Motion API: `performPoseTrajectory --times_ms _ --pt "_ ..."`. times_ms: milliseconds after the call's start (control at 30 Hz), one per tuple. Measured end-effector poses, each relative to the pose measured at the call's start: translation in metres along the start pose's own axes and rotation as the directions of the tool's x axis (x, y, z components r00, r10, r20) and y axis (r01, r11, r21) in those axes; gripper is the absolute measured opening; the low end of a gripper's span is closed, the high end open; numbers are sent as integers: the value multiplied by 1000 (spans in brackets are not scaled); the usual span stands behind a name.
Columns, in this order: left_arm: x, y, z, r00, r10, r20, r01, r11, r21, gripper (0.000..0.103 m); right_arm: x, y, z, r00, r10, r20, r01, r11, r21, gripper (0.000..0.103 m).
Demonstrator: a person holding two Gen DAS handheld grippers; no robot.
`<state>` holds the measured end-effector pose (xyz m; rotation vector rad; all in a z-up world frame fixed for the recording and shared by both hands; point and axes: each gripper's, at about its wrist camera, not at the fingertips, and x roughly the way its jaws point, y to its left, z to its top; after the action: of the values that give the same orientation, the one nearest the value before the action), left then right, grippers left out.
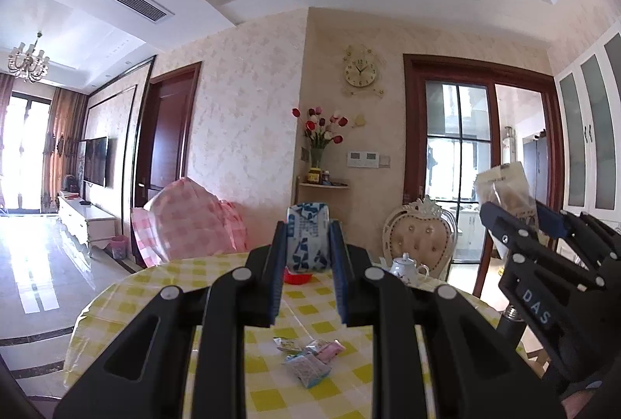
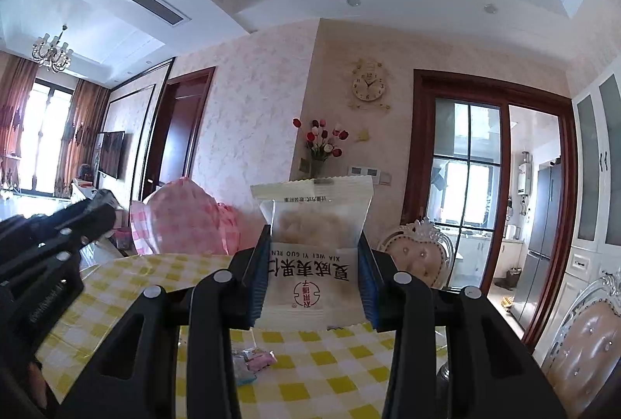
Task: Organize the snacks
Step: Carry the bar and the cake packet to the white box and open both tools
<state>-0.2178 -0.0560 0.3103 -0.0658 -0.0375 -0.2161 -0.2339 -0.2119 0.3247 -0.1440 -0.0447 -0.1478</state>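
My left gripper (image 1: 308,244) is shut on a blue-and-white snack packet (image 1: 307,240), held upright above the round table. My right gripper (image 2: 313,264) is shut on a white snack packet (image 2: 312,264) with red print and a clear window, held upside down. In the left wrist view the right gripper (image 1: 520,215) shows at the right with its packet (image 1: 504,186). In the right wrist view the left gripper (image 2: 89,209) shows at the left. Several small wrapped snacks (image 1: 310,360) lie on the yellow checked tablecloth (image 1: 163,287) below; they also show in the right wrist view (image 2: 252,362).
A red dish (image 1: 297,277) and a white teapot (image 1: 407,267) stand at the table's far side. Ornate chairs (image 1: 421,236) (image 2: 582,337) stand behind and to the right. A pink checked bundle (image 1: 186,221) sits beyond the table.
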Motion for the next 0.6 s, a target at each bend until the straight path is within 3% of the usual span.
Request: performPoseTrajectory --times_ms 600 --pt "-68 87 -1 988 155 25 -155 988 1 22 -20 102 21 985 164 49 -159 984 -77 40"
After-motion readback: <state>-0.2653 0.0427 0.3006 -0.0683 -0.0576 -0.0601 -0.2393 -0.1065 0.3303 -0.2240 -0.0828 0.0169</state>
